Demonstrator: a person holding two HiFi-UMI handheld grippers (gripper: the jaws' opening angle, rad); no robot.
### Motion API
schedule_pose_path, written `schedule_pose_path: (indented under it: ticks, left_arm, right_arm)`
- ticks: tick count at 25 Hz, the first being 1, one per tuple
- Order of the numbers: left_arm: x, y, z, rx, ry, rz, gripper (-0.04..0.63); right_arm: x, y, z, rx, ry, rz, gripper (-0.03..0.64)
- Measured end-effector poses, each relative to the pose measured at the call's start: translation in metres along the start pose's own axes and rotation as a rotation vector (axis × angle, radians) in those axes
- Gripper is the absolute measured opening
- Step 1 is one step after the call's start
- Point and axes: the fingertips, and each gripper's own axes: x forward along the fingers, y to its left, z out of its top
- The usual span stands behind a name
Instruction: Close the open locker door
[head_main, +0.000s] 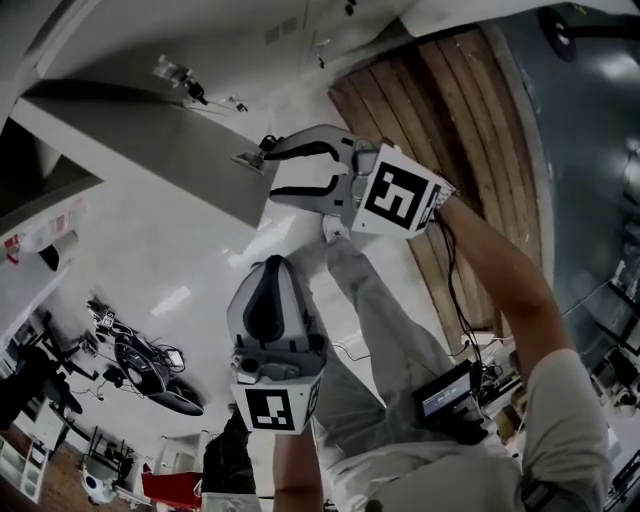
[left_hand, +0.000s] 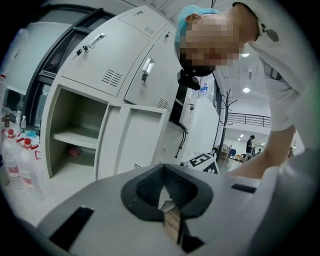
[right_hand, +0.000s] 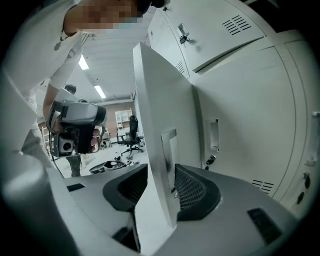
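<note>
My right gripper (right_hand: 157, 192) holds its 2 jaws apart astride the locker door (right_hand: 160, 100) edge; my left gripper (left_hand: 165, 192) is closed, empty. Swing the door shut steadily.

clear plastic bottles (left_hand: 24, 159) with red caps stand crowded at the far left. a dark coat stand (left_hand: 220, 120) rises by the wall — past it, small and far off, a person (left_hand: 249, 145) stands. a black office chair (right_hand: 133, 135) sits on the pale floor under ceiling strip lights (right_hand: 83, 62).
</note>
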Motion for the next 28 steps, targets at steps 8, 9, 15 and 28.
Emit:
schedule_pose_path:
  ticks: [8, 9, 15, 28]
  left_arm:
    - [-0.001, 0.008, -0.007, 0.003, -0.018, 0.009, 0.008]
    - [-0.003, 0.009, -0.008, -0.001, -0.016, 0.013, 0.008]
    - [-0.016, 0.022, -0.015, -0.014, -0.015, 0.036, 0.008]
    - [-0.063, 0.068, -0.031, -0.041, -0.034, 0.121, 0.008]
  right_arm:
    - [0.012, 0.004, 0.011, -0.041, -0.013, 0.057, 0.166]
    - [0.013, 0.006, 0.011, -0.04, -0.01, 0.063, 0.163]
    - [0.026, 0.021, 0.011, -0.034, 0.009, 0.092, 0.155]
    - [0.098, 0.068, 0.024, -0.106, 0.034, 0.167, 0.128]
